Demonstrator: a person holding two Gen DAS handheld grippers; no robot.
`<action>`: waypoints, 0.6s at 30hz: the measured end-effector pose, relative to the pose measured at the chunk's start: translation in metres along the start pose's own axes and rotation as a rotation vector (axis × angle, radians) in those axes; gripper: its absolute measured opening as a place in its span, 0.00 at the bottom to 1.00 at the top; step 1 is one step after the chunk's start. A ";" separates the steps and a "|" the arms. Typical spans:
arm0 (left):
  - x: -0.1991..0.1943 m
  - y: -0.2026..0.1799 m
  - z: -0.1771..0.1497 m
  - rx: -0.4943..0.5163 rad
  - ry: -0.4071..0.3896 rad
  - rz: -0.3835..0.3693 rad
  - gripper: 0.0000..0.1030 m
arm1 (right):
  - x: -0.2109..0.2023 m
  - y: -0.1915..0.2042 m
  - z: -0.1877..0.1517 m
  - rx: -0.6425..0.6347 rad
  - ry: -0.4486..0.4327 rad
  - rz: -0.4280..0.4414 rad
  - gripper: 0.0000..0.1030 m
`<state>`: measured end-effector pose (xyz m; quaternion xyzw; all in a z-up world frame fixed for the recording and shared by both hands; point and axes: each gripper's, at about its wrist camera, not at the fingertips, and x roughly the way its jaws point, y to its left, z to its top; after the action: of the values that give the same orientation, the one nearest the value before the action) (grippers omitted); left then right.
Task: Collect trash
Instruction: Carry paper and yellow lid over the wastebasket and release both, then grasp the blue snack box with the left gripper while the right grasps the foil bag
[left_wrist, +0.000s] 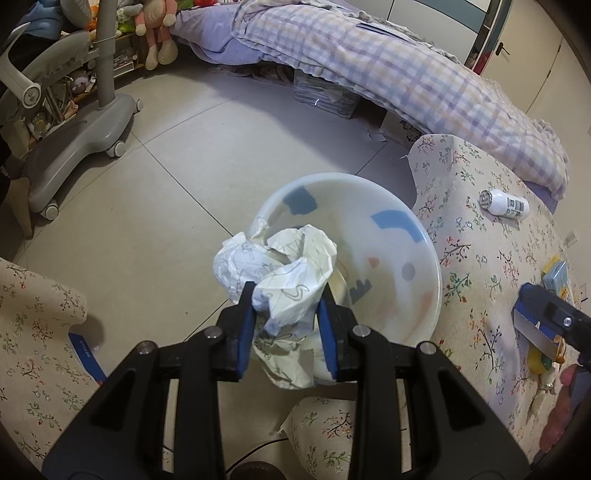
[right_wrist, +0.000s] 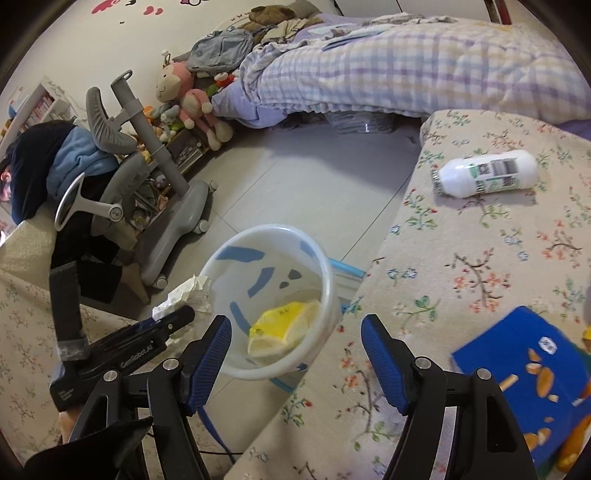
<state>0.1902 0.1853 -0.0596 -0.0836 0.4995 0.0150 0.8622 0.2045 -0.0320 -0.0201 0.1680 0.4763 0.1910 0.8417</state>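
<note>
My left gripper (left_wrist: 286, 295) is shut on a crumpled white paper wad (left_wrist: 284, 266) and holds it over the near rim of a white plastic bin (left_wrist: 406, 236) with blue marks that stands on the floor. In the right wrist view the bin (right_wrist: 328, 266) holds a yellow wrapper (right_wrist: 284, 325), and the wad (right_wrist: 188, 291) shows at its left rim with the left gripper (right_wrist: 177, 317). My right gripper (right_wrist: 295, 354) is open and empty, over the edge of the floral-covered surface (right_wrist: 461, 258). A white bottle (right_wrist: 487, 173) lies on its side there; it also shows in the left wrist view (left_wrist: 504, 201).
A blue box (right_wrist: 524, 369) lies on the floral cloth at the right. A grey wheeled chair (right_wrist: 166, 192) stands to the left on the tiled floor. A bed with a plaid quilt (right_wrist: 406, 66) runs along the back. Plush toys (right_wrist: 188, 99) sit beside it.
</note>
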 end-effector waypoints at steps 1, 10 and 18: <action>0.000 -0.001 0.000 0.004 -0.003 -0.002 0.33 | -0.004 -0.001 -0.001 -0.001 -0.004 -0.005 0.72; -0.010 -0.016 -0.003 0.014 -0.041 0.047 0.83 | -0.049 -0.025 -0.009 0.003 -0.047 -0.066 0.72; -0.017 -0.038 -0.012 0.042 -0.013 0.032 0.83 | -0.089 -0.047 -0.018 0.028 -0.086 -0.107 0.73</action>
<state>0.1755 0.1468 -0.0464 -0.0577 0.4953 0.0188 0.8666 0.1546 -0.1138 0.0154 0.1622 0.4504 0.1318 0.8680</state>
